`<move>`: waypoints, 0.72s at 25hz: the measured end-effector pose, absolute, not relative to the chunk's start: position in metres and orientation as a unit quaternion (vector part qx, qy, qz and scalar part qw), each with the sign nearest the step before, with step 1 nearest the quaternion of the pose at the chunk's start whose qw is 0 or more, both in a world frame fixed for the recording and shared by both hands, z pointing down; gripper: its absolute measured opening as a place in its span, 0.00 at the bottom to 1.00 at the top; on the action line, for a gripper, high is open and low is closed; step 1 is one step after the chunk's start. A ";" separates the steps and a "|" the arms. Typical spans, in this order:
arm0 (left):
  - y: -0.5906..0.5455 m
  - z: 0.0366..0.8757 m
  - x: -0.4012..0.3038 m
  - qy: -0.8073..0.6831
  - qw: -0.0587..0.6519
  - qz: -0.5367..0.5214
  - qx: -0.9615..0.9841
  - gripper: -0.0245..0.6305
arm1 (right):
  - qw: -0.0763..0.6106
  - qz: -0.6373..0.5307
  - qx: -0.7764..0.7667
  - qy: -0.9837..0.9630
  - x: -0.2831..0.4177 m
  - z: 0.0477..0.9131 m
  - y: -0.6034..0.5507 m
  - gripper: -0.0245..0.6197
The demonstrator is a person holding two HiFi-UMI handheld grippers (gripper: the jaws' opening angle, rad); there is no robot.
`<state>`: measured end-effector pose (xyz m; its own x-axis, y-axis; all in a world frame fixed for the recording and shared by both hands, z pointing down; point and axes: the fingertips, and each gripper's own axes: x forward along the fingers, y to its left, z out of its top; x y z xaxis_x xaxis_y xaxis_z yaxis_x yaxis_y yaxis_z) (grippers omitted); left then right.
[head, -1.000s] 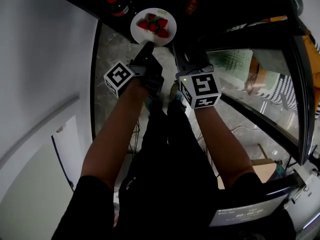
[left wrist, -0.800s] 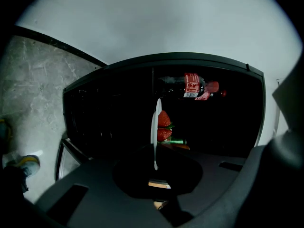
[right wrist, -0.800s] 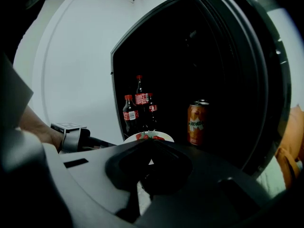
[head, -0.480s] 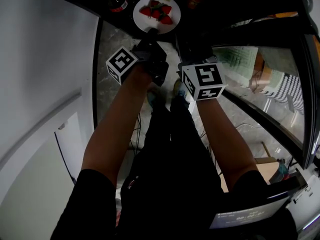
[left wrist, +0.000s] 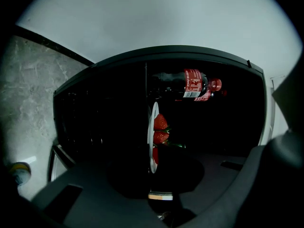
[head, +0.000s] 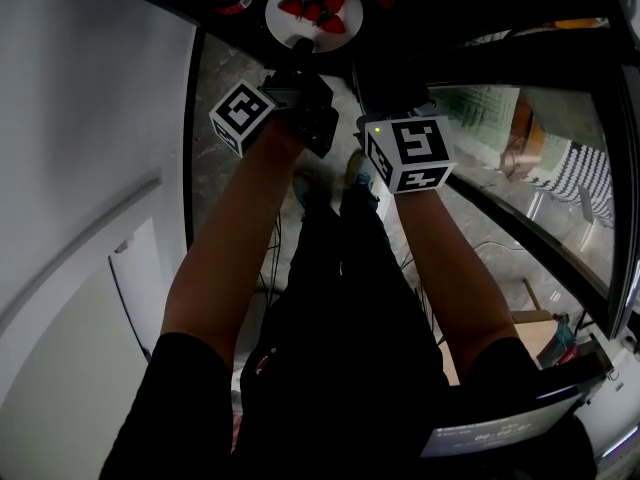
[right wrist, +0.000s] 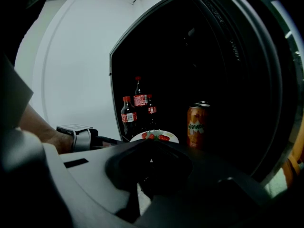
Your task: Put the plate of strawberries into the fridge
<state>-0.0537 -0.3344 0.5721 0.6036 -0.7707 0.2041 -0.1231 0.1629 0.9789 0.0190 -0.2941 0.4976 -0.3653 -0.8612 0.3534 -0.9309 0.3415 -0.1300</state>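
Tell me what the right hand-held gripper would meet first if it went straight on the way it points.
Likely the plate of strawberries, dead ahead in the fridge; the orange soda can stands right of that line. Depth is unclear.

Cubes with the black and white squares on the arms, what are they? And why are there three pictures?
The cubes are parts of two grabbing tools, and a person holds one tool in each hand. There is no robot here. The big picture comes from a camera on the person's head, looking down along the arms. The other two come from little cameras riding on the tools.

The left gripper pinches the rim of a white plate of strawberries and holds it in the dark fridge. Its own picture looks sideways because that tool is turned.

The right gripper is shut and holds nothing. Its camera shows cola bottles and an orange can near the plate.
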 end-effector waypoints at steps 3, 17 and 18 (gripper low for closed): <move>-0.333 0.570 -0.053 -0.367 0.663 -0.245 0.604 0.14 | 0.119 0.162 0.552 -0.809 0.020 0.501 -0.292 0.05; -0.311 0.560 -0.064 -0.401 0.560 -0.116 0.716 0.14 | 0.125 0.158 0.548 -0.812 0.015 0.505 -0.292 0.05; -0.309 0.560 -0.064 -0.405 0.548 -0.102 0.725 0.14 | 0.125 0.159 0.548 -0.811 0.014 0.506 -0.292 0.05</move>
